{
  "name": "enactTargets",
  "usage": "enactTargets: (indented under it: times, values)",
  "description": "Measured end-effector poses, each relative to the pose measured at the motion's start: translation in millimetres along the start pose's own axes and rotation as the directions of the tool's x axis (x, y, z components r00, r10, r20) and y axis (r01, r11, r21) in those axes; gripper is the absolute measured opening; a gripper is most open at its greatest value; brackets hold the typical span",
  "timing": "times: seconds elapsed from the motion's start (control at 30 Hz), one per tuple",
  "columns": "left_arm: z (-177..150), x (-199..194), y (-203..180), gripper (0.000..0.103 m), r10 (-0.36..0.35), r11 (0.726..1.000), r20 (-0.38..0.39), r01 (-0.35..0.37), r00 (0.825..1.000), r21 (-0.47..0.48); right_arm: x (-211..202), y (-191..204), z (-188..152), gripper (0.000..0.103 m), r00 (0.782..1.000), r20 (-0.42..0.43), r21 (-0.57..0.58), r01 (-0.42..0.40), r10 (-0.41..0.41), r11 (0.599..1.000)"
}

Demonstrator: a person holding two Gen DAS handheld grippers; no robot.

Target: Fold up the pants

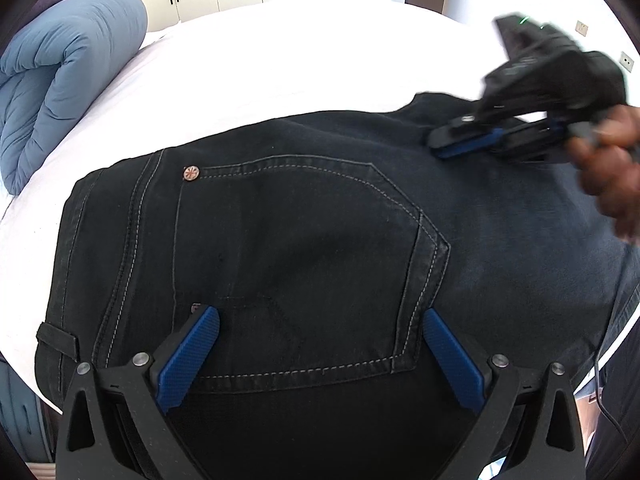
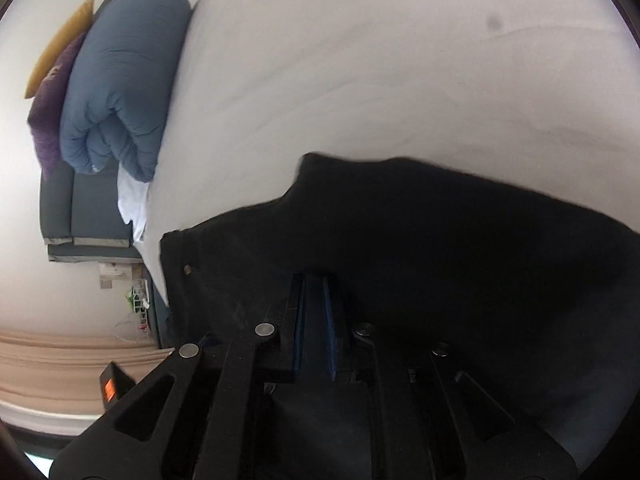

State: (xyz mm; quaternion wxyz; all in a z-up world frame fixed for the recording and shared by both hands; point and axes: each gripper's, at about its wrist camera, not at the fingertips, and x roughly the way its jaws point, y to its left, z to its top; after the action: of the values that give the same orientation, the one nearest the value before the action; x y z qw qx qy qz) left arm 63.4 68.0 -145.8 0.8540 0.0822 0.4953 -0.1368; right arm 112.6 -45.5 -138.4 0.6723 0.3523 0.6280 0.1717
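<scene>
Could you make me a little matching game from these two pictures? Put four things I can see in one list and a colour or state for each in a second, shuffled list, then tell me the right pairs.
Things:
1. pants
2. rolled duvet
3. left gripper
4. right gripper

Descriptions:
A. blue, rolled up at the far side of the bed
B. fingers spread wide over the back pocket
C. black, lying flat on the white sheet
D. fingers closed together over dark cloth

Pairs: 1-C, 2-A, 3-B, 4-D
</scene>
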Motion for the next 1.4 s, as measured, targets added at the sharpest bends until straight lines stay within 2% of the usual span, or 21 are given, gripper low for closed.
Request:
enactTargets:
  times: [0.1, 0.2, 0.27, 0.33, 0.43, 0.53, 0.57, 0.6, 0.63, 0.67, 0.77, 0.83, 1.03, 1.1, 1.13, 1.17, 1.2, 1.23, 1.3, 1.33, 1.4]
  values:
    - [-4.1, -0.6, 0.4, 0.103, -0.005, 1.000, 0.011, 0.005, 1.000, -0.001, 14.5, -24.9, 29.5, 0.000, 0.993, 0.069, 0.115, -0.103, 0.096, 0.988]
    - [-8.7, -2.8, -1.5, 0.103, -0.006, 1.000, 0.020, 0.006, 1.000, 0.004, -5.2, -18.1, 38.2, 0.000, 0.967, 0.255, 0.075, 0.007, -0.026, 0.997]
    - [-11.9, -4.6, -1.8, 0.103, -0.012, 1.000, 0.023, 0.012, 1.000, -0.002, -17.3, -25.9, 40.2, 0.000, 0.956, 0.289, 0.144, 0.010, -0.052, 0.990]
    - [-4.8, -1.0, 2.6, 0.103, -0.006, 1.000, 0.025, 0.006, 1.000, -0.005, -38.9, -18.7, 32.1, 0.008, 0.947, 0.319, 0.133, -0.001, -0.041, 0.991]
    - [-2.1, -0.2, 1.4, 0.103, -0.002, 1.000, 0.020, 0.003, 1.000, -0.009, -37.2, 14.0, 0.3, 0.008, 0.951, 0.248, 0.009, -0.194, 0.186, 0.981]
    - [1.6, 0.1, 2.4, 0.103, -0.008, 1.000, 0.012, 0.008, 1.000, -0.004, -20.3, 15.1, -44.5, 0.008, 0.970, 0.186, -0.026, -0.155, 0.157, 0.988]
    - [2.5, 0.5, 2.1, 0.103, -0.008, 1.000, 0.010, 0.008, 1.000, -0.001, -2.3, 5.9, -55.9, 0.008, 0.975, 0.188, 0.012, -0.126, 0.122, 0.992]
    - [3.7, 0.2, 1.9, 0.103, -0.006, 1.000, 0.010, 0.006, 1.000, 0.003, 1.4, -15.0, -67.7, 0.000, 0.972, 0.200, 0.076, -0.145, 0.127, 0.987]
    - [3.9, 0.4, 1.5, 0.103, -0.004, 1.000, 0.009, 0.004, 1.000, 0.006, 5.3, -30.4, -77.1, 0.000, 0.949, 0.239, 0.124, -0.239, 0.205, 0.963]
    - [4.5, 0.4, 1.7, 0.103, -0.004, 1.000, 0.006, 0.004, 1.000, 0.003, -5.8, -42.1, -88.4, 0.000, 0.929, 0.302, 0.136, -0.265, 0.215, 0.954]
    - [6.5, 0.6, 0.8, 0.103, -0.002, 1.000, -0.002, 0.002, 1.000, 0.002, -56.7, -70.7, -128.7, 0.000, 0.892, 0.441, 0.121, -0.171, 0.101, 0.978]
    - [7.1, 0.2, 0.2, 0.103, 0.001, 1.000, -0.005, -0.001, 1.000, 0.004, -98.3, -104.7, -165.0, 0.000, 0.846, 0.528, 0.178, -0.200, 0.077, 0.963]
    - [13.2, -0.3, 0.8, 0.103, 0.006, 1.000, -0.017, -0.006, 1.000, -0.004, -222.9, -202.3, -280.2, 0.000, 0.644, 0.760, 0.320, -0.256, -0.086, 0.912]
    - [15.1, -4.1, 2.7, 0.103, 0.001, 1.000, -0.016, -0.001, 1.000, -0.013, -254.8, -232.6, -302.9, 0.000, 0.557, 0.816, 0.368, -0.293, -0.155, 0.882]
    - [16.7, -8.0, 3.3, 0.100, 0.010, 1.000, -0.012, -0.010, 1.000, -0.019, -265.7, -240.6, -310.9, 0.000, 0.527, 0.834, 0.379, -0.331, -0.164, 0.864]
    - [19.2, -15.5, 4.9, 0.093, 0.041, 0.999, 0.001, -0.041, 0.999, -0.035, -275.0, -236.9, -314.0, 0.000, 0.517, 0.834, 0.397, -0.319, -0.193, 0.861]
    - [20.6, -22.8, 7.2, 0.091, 0.049, 0.997, 0.016, -0.048, 0.999, -0.055, -286.2, -222.3, -317.5, 0.005, 0.487, 0.826, 0.438, -0.239, -0.283, 0.867]
    - [24.3, -32.8, 9.1, 0.091, 0.039, 0.995, 0.043, -0.035, 0.998, -0.089, -293.1, -208.8, -318.0, 0.010, 0.470, 0.822, 0.452, -0.196, -0.321, 0.870]
    - [35.8, -54.9, 5.9, 0.091, -0.023, 0.984, 0.130, 0.046, 0.991, -0.174, -295.5, -184.1, -313.0, 0.010, 0.462, 0.857, 0.370, -0.248, -0.227, 0.895]
    - [40.4, -58.5, 1.1, 0.091, -0.050, 0.979, 0.150, 0.078, 0.987, -0.189, -289.2, -167.3, -305.3, 0.010, 0.474, 0.864, 0.326, -0.268, -0.170, 0.907]
    - [55.1, -60.1, -21.3, 0.091, -0.161, 0.962, 0.195, 0.198, 0.968, -0.190, -285.4, -144.7, -286.3, 0.010, 0.529, 0.848, 0.216, -0.265, -0.046, 0.940]
